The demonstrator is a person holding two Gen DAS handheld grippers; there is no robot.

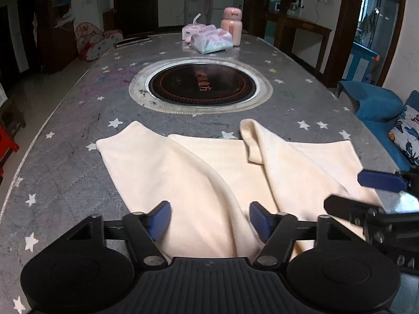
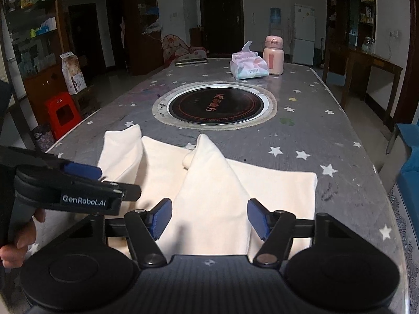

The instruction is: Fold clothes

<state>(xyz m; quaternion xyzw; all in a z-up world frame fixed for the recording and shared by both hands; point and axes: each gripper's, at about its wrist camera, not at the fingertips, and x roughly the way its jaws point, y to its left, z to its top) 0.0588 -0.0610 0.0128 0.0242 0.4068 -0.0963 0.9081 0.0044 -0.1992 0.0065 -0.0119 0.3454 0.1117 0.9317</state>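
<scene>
On the left hand-held gripper (image 2: 86,174), white "GenRobot.AI" lettering, cream garment (image 2: 209,196) beneath

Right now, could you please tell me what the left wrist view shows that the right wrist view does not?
Only the left wrist view shows the patterned cushion on the blue seat at the right edge, and the right gripper from the side.

Only the right wrist view shows the red stool, the paper bag on the floor, and the hand holding the left gripper.

Both show the cream garment on the star-patterned table, the round cooktop, the tissue pack and the pink bottle.
</scene>
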